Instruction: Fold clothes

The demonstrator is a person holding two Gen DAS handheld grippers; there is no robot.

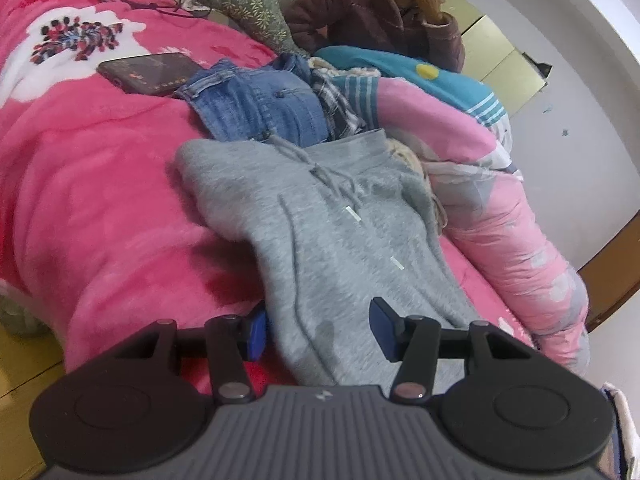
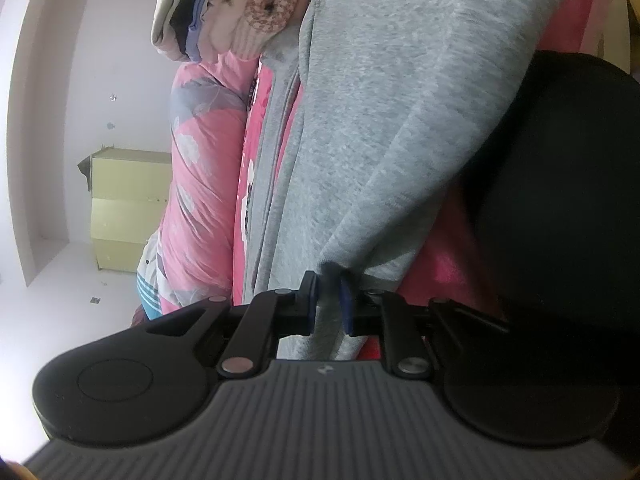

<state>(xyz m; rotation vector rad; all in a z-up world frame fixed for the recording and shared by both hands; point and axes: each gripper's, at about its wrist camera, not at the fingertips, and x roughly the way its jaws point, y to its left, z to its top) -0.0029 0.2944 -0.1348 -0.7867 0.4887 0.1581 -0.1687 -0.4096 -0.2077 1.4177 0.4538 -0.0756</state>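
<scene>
The grey sweatpants (image 1: 340, 216) lay on the pink blanket (image 1: 80, 184), their long axis running from the drawstring waistband, far from the left gripper (image 1: 316, 328), down toward it. That gripper's jaws stood released, with the near end of the cloth between them. The right gripper (image 2: 326, 304) was clenched on a fold of the same sweatpants (image 2: 384, 112), so it was the one in control. No brand or writing was readable; the dark phone (image 1: 150, 72) perhaps showed text, too blurred.
</scene>
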